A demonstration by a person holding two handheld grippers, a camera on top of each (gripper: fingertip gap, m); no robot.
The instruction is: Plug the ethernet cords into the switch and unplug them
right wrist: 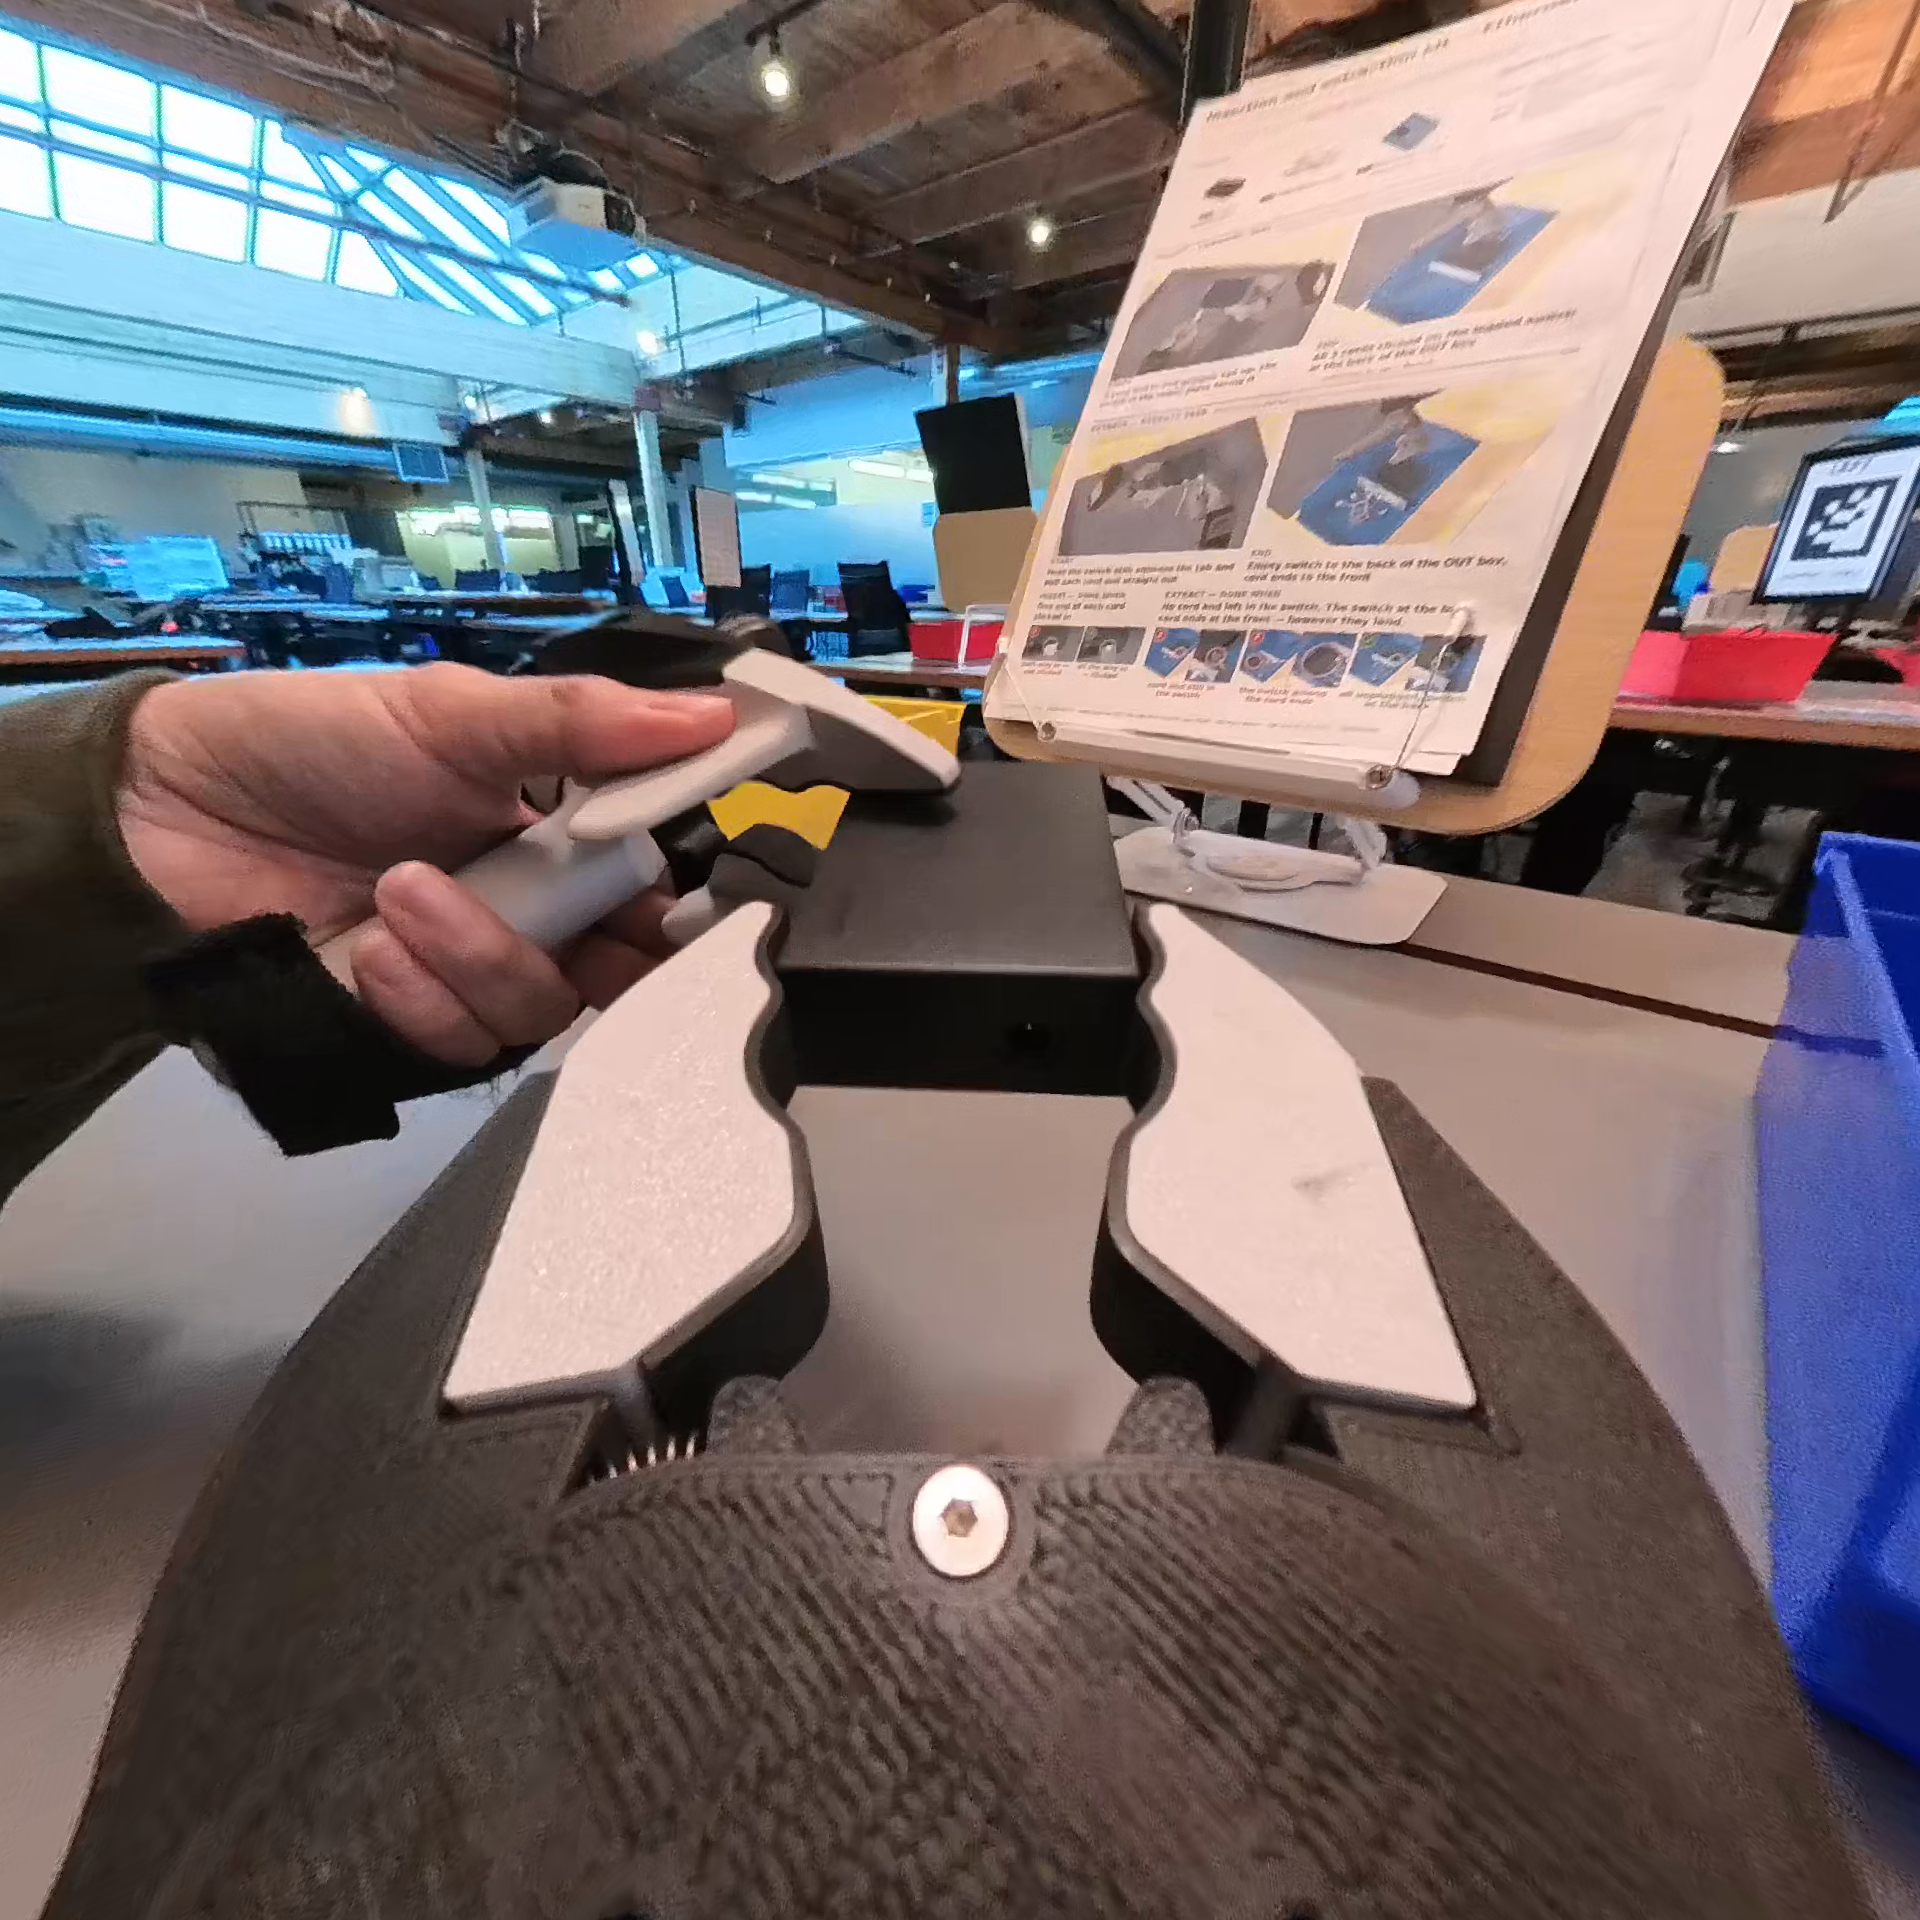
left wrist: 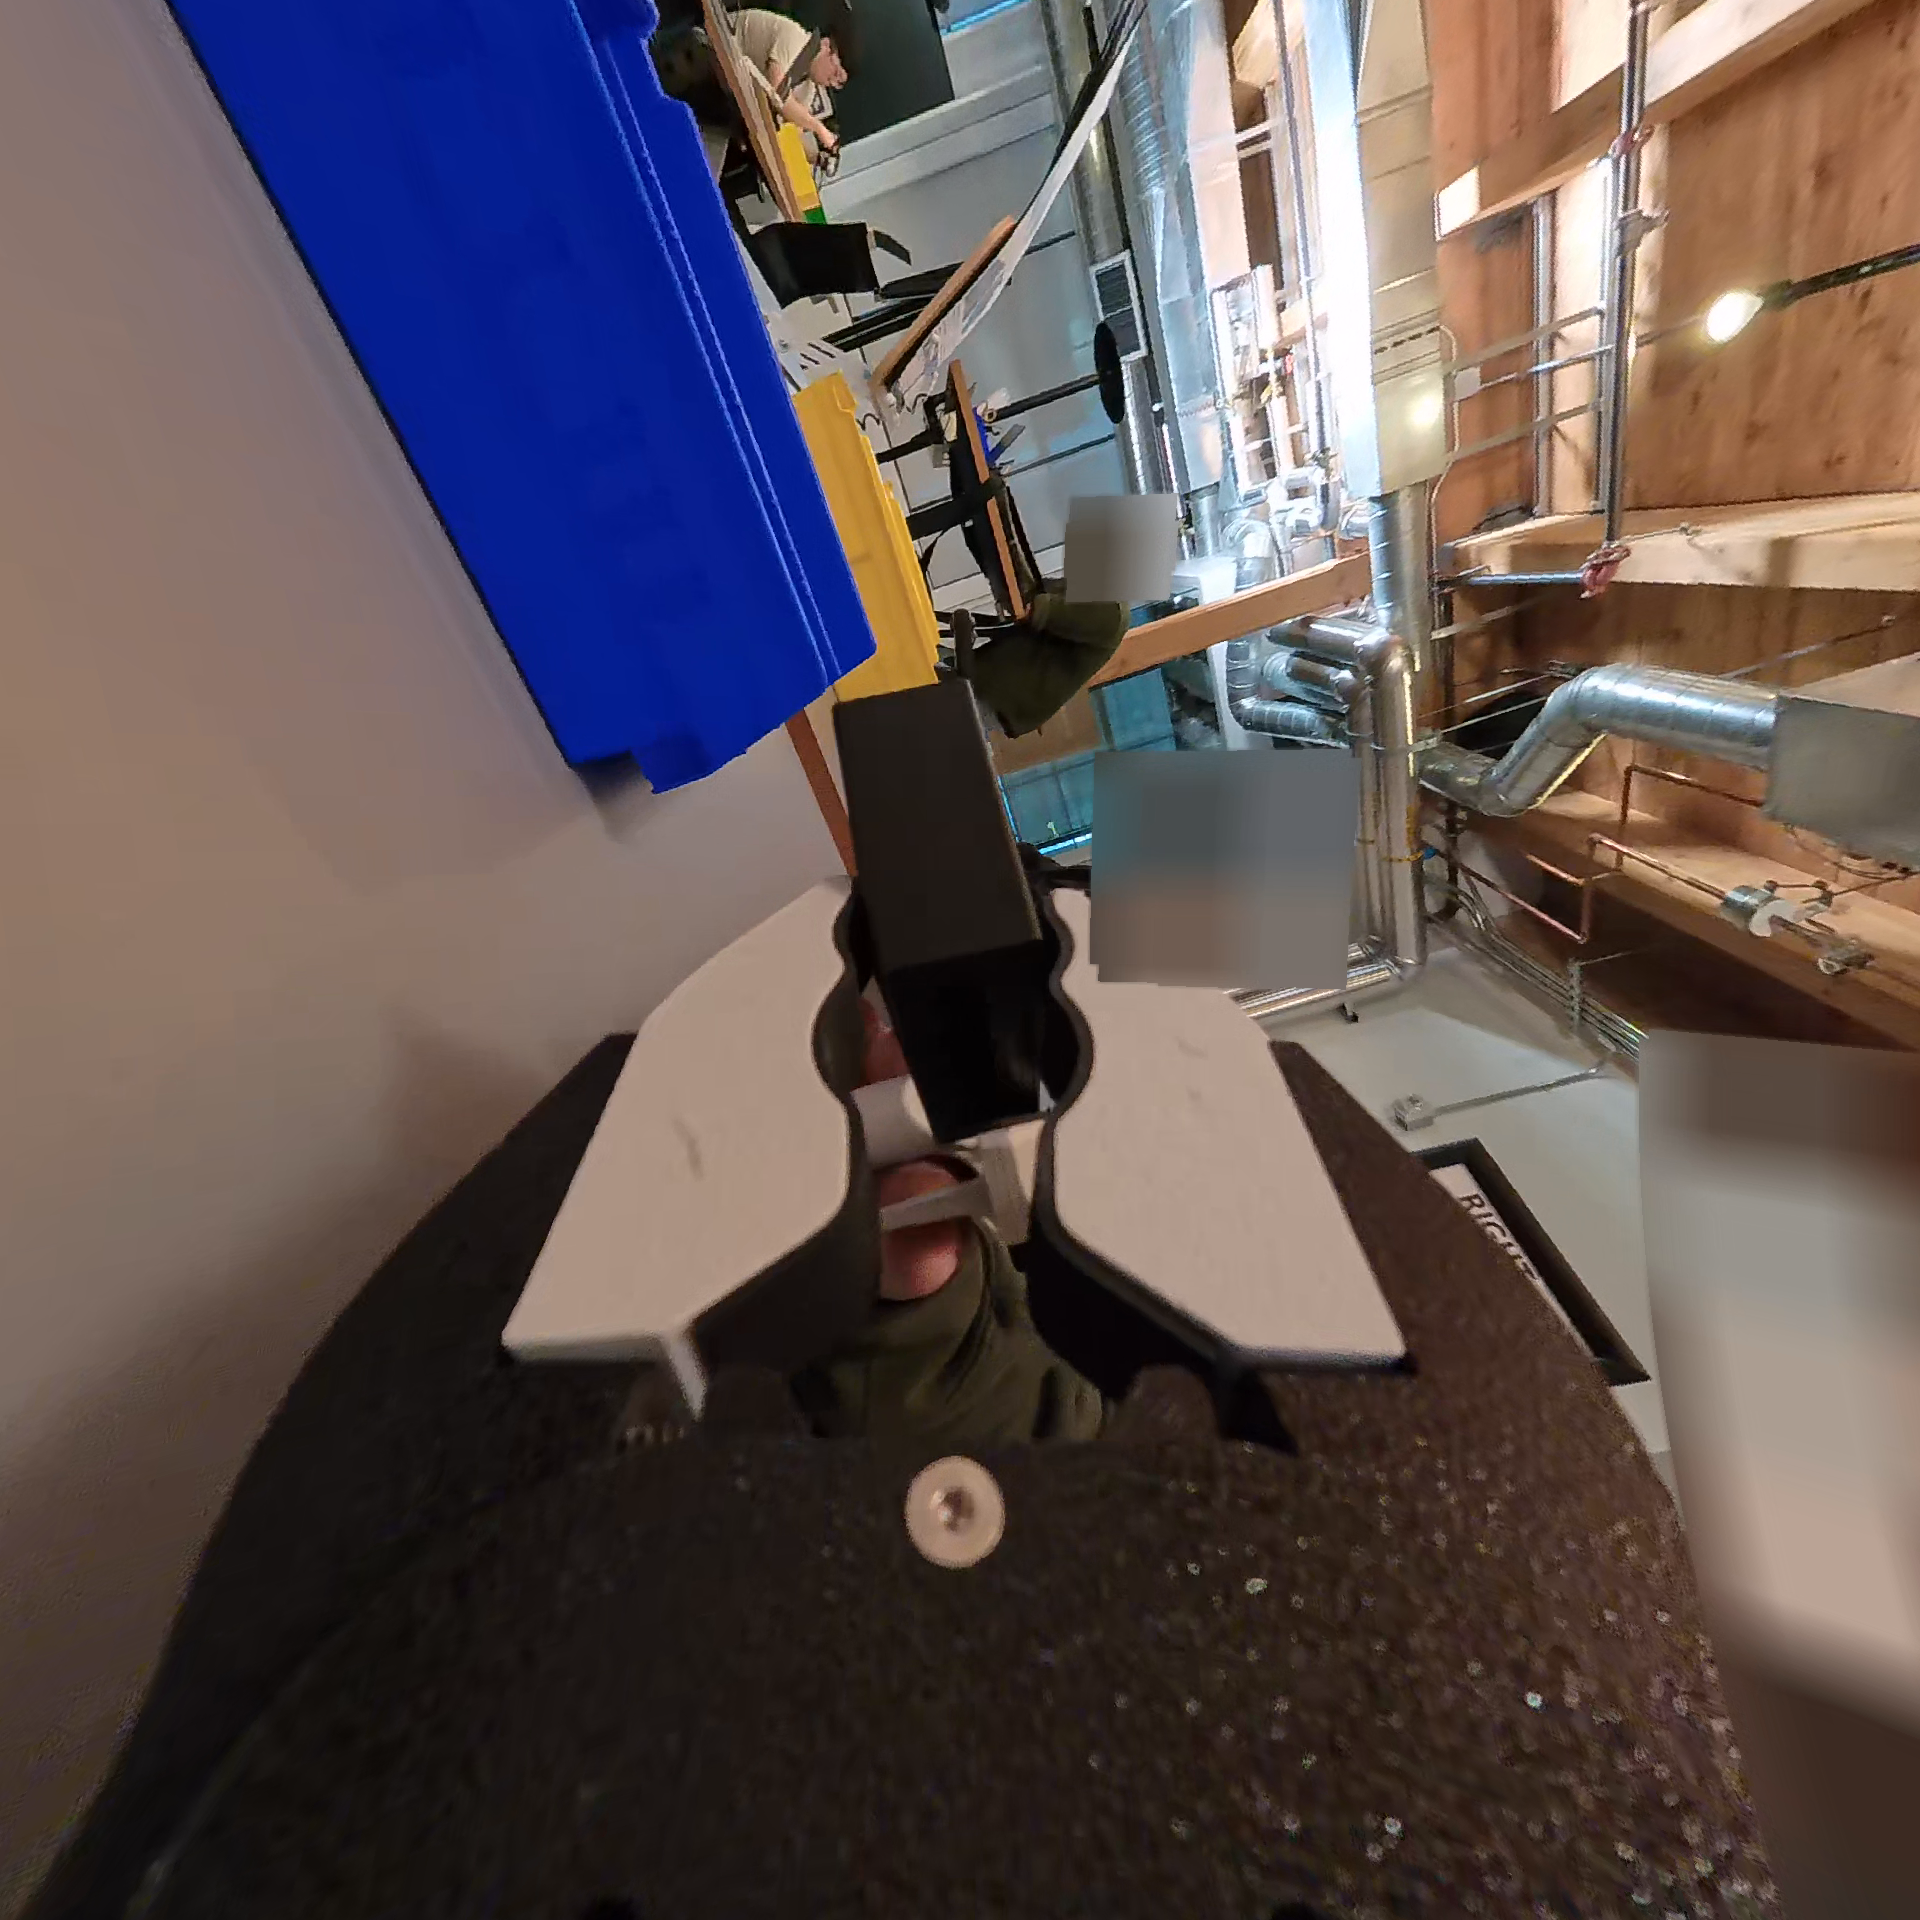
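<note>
Black metal switch (right wrist: 961,914): plain rectangular box, matte, sharp-edged, held above grey table (right wrist: 1558,1091). Long axis runs away from right camera; near end face with small round hole points toward it. Left gripper (left wrist: 951,961): white flat textured fingers (left wrist: 727,1049) with wavy inner edges, pinching switch by its thin dimension, rolled sideways. Right gripper (right wrist: 956,925): fingers spread, flanking switch's near end; contact unclear. Hand (right wrist: 343,821) in olive sleeve grips left tool's handle. Blue ribbed plastic bin (right wrist: 1839,1299) at right. Instruction sheet on wooden stand (right wrist: 1621,582) beyond.
</note>
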